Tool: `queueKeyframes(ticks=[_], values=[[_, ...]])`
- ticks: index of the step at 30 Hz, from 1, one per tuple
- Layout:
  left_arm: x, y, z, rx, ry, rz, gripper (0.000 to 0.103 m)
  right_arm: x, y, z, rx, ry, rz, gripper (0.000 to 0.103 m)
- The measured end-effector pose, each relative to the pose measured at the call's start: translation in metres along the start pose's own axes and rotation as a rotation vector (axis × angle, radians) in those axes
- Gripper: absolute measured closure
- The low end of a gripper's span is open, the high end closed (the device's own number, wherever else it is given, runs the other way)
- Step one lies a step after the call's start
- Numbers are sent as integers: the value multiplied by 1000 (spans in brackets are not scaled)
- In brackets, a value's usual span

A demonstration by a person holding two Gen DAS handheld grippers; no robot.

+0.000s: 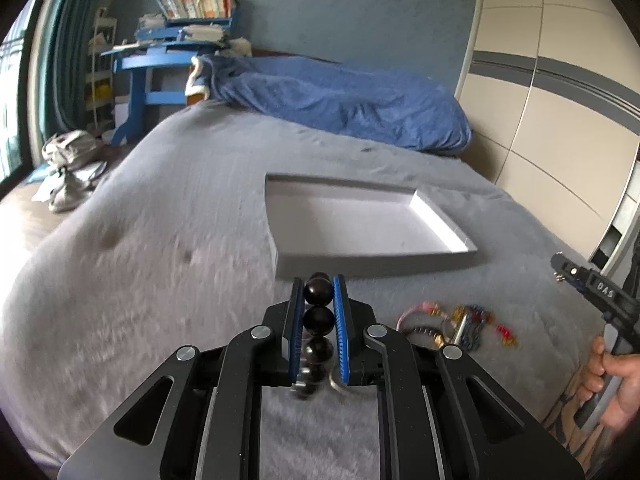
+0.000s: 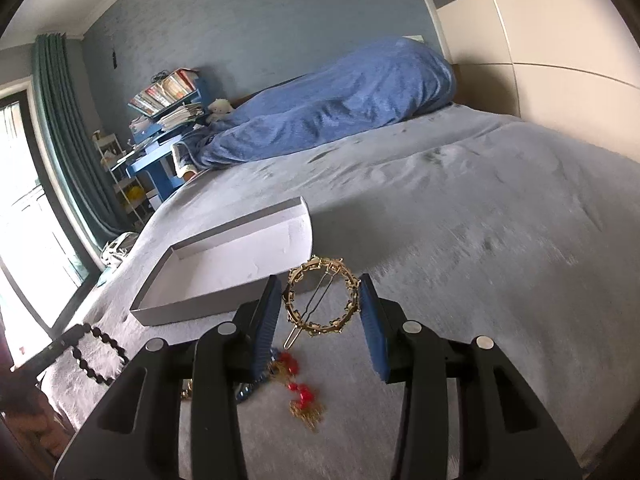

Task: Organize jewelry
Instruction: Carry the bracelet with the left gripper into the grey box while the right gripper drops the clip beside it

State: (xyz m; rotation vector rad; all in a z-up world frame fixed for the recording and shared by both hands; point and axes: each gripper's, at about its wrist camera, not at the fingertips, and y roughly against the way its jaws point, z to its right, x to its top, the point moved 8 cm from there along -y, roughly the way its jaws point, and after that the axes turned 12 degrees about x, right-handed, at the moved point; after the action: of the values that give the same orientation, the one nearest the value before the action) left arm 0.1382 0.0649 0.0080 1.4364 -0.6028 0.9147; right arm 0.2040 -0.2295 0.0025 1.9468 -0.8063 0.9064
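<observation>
My left gripper (image 1: 319,286) is shut on a black bead bracelet (image 1: 318,322) and holds it above the grey bed, just short of the shallow white box (image 1: 440,222). The bracelet (image 2: 94,356) also shows hanging at the lower left of the right wrist view. My right gripper (image 2: 320,294) is shut on a round gold hair clip (image 2: 320,298), pinched at its two sides, lifted above the bed beside the box (image 2: 224,256). A pile of mixed jewelry (image 1: 460,322) lies on the bed; red and gold earrings (image 2: 300,394) lie under the right gripper.
The grey bedspread (image 2: 480,240) covers the bed. A blue blanket (image 1: 340,96) is bunched at the head end. A blue desk (image 1: 148,68) with books stands at the left. Wardrobe doors (image 1: 552,112) line the right. Clothes (image 1: 68,160) lie on the floor.
</observation>
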Motion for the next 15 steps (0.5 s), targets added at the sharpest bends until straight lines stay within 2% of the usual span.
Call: queueKeyframes(ticks=[7,15], values=[[36,0,7,-21,-7,40,88,20,-30,-24,42,77,-25,64],[77,-12,34,-53,-63,100,88,42,-80,-55,86,162,-78,64]])
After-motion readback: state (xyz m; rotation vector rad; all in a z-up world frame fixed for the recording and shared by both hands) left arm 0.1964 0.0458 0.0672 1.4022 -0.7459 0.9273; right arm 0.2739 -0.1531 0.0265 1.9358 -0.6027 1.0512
